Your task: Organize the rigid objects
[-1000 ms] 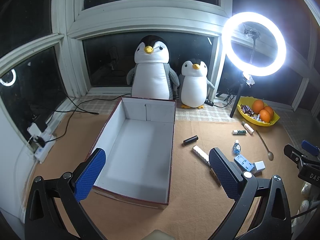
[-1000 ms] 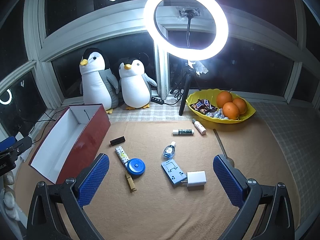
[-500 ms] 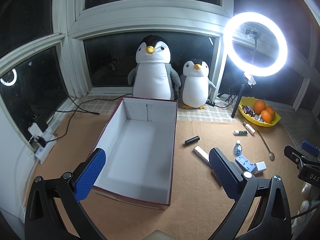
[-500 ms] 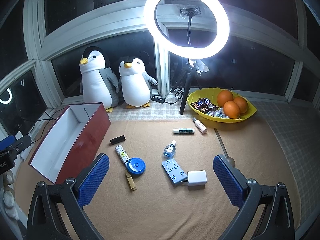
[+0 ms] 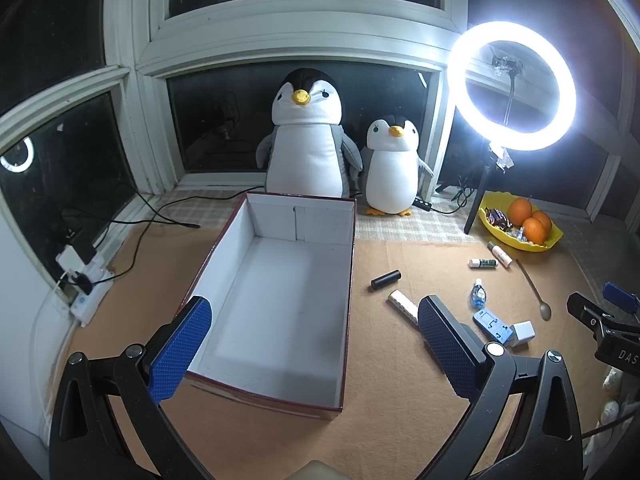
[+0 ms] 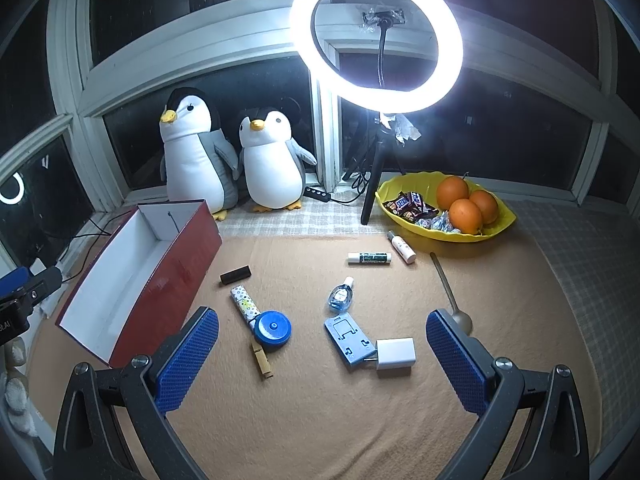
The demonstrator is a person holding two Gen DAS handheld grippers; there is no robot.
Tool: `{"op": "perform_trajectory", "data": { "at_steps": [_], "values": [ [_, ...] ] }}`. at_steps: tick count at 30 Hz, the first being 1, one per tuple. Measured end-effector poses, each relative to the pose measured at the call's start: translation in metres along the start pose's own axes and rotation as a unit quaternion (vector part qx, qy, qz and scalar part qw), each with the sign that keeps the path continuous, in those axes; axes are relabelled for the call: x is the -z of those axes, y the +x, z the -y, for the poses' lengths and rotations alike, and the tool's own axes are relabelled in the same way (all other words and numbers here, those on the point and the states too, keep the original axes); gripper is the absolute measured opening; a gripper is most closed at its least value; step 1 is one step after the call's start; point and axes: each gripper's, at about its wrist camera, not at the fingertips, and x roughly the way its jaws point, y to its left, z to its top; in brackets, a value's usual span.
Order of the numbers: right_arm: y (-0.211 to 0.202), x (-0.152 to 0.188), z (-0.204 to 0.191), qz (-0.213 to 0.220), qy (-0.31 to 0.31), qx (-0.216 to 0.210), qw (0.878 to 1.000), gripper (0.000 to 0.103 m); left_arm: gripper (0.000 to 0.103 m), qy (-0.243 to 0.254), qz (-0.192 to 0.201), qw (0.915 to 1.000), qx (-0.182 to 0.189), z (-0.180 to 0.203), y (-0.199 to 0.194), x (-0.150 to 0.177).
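An empty red box with a white inside [image 5: 280, 304] [image 6: 132, 280] lies on the tan mat. My left gripper [image 5: 314, 344] is open and empty above the box's near end. My right gripper [image 6: 322, 354] is open and empty, held above small items: a blue round case [image 6: 273, 328], a patterned tube [image 6: 245, 305], a wooden clip [image 6: 262, 362], a blue phone stand [image 6: 347, 340], a white charger [image 6: 394, 356], a small blue bottle [image 6: 340, 296], a black tube [image 6: 235, 275], a green-labelled stick [image 6: 368, 258], a white tube [image 6: 402, 246] and a spoon [image 6: 450, 294].
Two plush penguins [image 5: 306, 140] [image 5: 394, 168] stand at the window behind the box. A lit ring light on a tripod [image 6: 378, 36] and a yellow bowl of oranges and sweets [image 6: 444, 208] are at the back right. Cables and a power strip [image 5: 86, 280] lie at the left.
Both views have shifted only slightly. Both grippers stay open and empty, and no object has moved.
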Motion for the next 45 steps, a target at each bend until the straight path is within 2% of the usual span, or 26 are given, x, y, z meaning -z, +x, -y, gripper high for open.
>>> {"op": "perform_trajectory", "data": {
  "at_steps": [34, 38, 45],
  "values": [
    [0.015, 0.004, -0.010, -0.019, -0.015, -0.012, 1.000, 0.103, 0.102, -0.004, -0.013, 0.9998, -0.012, -0.010, 0.015, 0.004],
    [0.020, 0.006, -0.013, -0.023, -0.018, -0.022, 0.999, 0.103, 0.102, -0.007, -0.018, 0.9996, -0.021, -0.018, 0.021, 0.006],
    [0.033, 0.011, -0.019, -0.034, -0.027, -0.037, 0.998, 0.103, 0.100, -0.022, -0.040, 0.9970, -0.063, -0.050, 0.042, 0.013]
  ]
}}
